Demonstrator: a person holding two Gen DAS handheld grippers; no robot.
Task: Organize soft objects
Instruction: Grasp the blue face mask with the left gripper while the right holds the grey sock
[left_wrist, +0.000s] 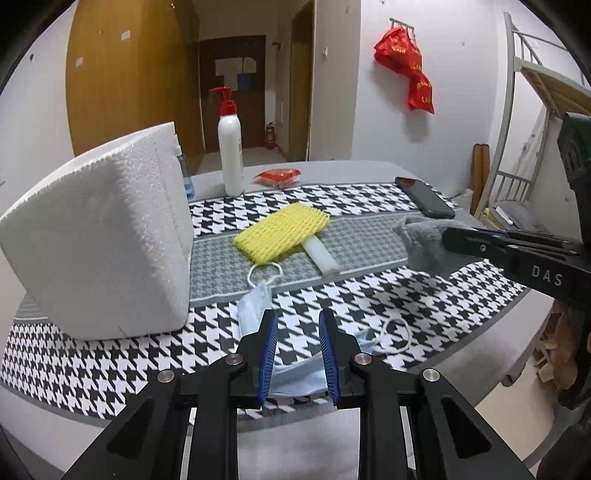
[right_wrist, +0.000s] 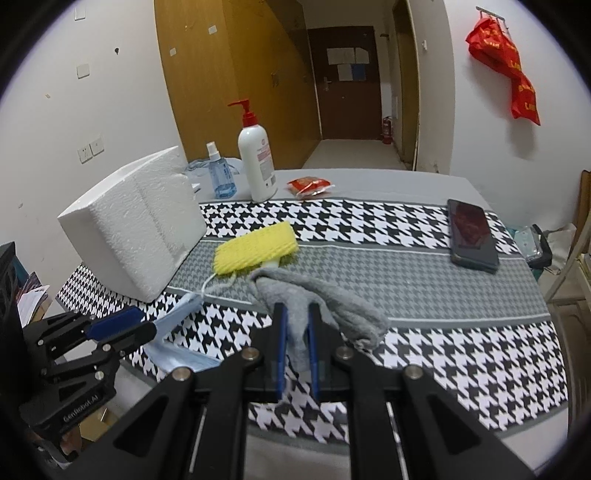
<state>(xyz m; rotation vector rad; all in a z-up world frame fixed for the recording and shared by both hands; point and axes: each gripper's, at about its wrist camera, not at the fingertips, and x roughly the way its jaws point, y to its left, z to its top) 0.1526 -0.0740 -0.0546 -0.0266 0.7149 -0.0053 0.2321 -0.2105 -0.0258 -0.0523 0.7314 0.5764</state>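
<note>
A light blue face mask (left_wrist: 249, 314) runs between the blue pads of my left gripper (left_wrist: 298, 314), which is shut on it. In the right wrist view one end of the mask (right_wrist: 183, 308) sticks out past the left gripper (right_wrist: 147, 326) and the rest sags to the cloth. My right gripper (right_wrist: 296, 306) is shut on a grey sock (right_wrist: 332, 299), which hangs from its fingers over the table's middle. From the left wrist view, the right gripper (left_wrist: 452, 236) reaches in from the right with the sock (left_wrist: 421, 247) at its tip. A yellow foam net (right_wrist: 255, 251) lies further back, a white stick under it.
A white foam box (left_wrist: 103, 240) stands at the left on the houndstooth table cloth (right_wrist: 461, 354). Behind are a pump bottle (right_wrist: 258, 162), a blue spray bottle (right_wrist: 221, 177) and a red packet (right_wrist: 309, 186). A phone (right_wrist: 472, 232) lies at the right. A metal bunk frame (left_wrist: 517, 129) stands right of the table.
</note>
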